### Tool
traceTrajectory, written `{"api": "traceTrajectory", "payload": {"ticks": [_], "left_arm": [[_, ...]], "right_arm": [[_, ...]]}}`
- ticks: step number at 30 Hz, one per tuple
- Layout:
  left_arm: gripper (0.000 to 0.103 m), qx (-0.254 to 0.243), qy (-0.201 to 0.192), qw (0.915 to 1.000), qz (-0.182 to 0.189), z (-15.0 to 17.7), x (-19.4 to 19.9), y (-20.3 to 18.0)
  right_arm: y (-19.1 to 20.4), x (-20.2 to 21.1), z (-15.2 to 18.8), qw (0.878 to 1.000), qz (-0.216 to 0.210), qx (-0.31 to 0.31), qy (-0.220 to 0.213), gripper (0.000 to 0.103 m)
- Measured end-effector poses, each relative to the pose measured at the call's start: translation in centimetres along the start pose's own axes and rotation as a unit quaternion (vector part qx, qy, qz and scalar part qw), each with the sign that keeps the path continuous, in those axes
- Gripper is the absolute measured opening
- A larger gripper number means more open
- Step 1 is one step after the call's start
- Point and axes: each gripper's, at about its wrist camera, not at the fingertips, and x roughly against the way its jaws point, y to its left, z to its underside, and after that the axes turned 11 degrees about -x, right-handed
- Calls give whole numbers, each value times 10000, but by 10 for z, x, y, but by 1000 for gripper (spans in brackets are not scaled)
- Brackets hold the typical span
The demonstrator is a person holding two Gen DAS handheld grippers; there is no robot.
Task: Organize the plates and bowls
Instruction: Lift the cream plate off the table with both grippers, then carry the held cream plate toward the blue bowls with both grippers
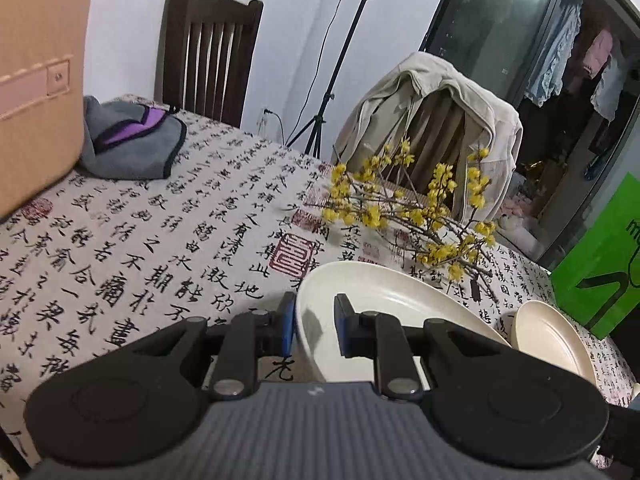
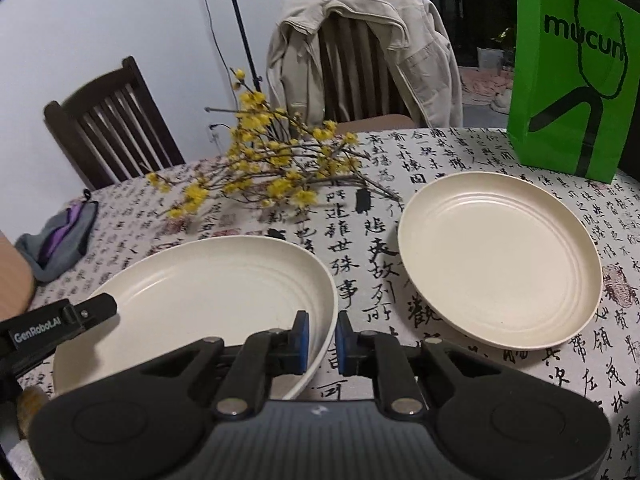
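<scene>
Both grippers clamp one cream plate [image 2: 200, 284] by opposite rims: left gripper [image 1: 314, 326] on its left edge, right gripper [image 2: 322, 338] on its right. It hangs tilted above the tablecloth [image 2: 360, 280]. A second plate [image 2: 500, 258] lies flat just right of it, nearer the right gripper, before a green bag [image 2: 572, 72].

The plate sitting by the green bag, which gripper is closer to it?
Right. The right gripper, clamped on the near plate's rim, is beside the far plate; the left gripper grips the opposite rim.
</scene>
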Motion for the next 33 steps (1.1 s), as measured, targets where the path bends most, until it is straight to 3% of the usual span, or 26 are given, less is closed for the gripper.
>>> {"api": "traceTrajectory", "payload": {"ticks": [33], "left_arm": [[20,-191,-356,9992,-39,27,97,7]], "right_arm": [[2,76,36,9985,-344,120,-408,12]]}}
